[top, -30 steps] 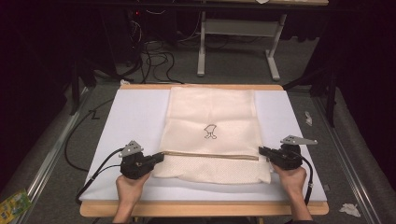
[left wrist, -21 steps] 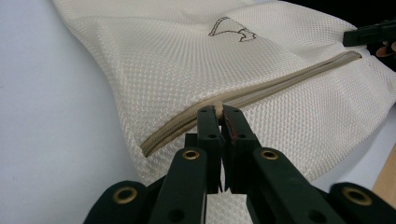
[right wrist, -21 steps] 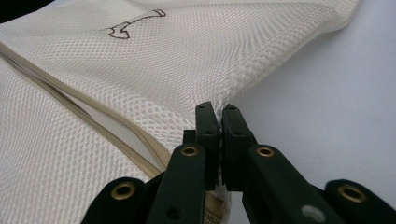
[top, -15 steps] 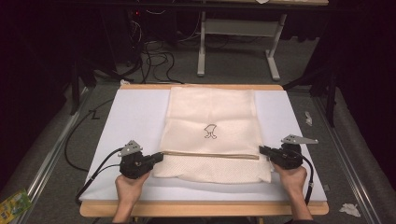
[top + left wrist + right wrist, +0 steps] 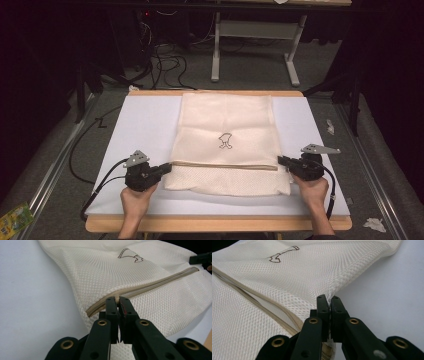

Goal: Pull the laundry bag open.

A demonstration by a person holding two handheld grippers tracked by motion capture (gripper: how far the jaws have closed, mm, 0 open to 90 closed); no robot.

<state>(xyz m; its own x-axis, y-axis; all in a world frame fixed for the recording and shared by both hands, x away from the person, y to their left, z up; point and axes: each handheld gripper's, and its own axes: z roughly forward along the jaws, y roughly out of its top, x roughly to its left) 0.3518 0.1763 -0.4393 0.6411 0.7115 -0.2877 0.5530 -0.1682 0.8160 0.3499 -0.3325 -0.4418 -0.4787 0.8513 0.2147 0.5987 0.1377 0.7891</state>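
Observation:
A cream mesh laundry bag (image 5: 227, 127) with a small dark emblem (image 5: 225, 141) lies flat on the white table (image 5: 145, 120). A beige zipper (image 5: 225, 165) runs across its near part. My left gripper (image 5: 167, 169) is shut on the bag's left edge at the zipper end (image 5: 117, 300). My right gripper (image 5: 281, 161) is shut on the bag's right edge; mesh (image 5: 328, 298) is pinched between its jaws. In the left gripper view the other gripper (image 5: 201, 258) shows at the far right.
The white table has a wooden front edge (image 5: 215, 224). Cables (image 5: 100, 185) trail off the left side. Scraps of paper (image 5: 372, 224) lie on the grey floor at right, and a desk frame (image 5: 255, 30) stands beyond the table.

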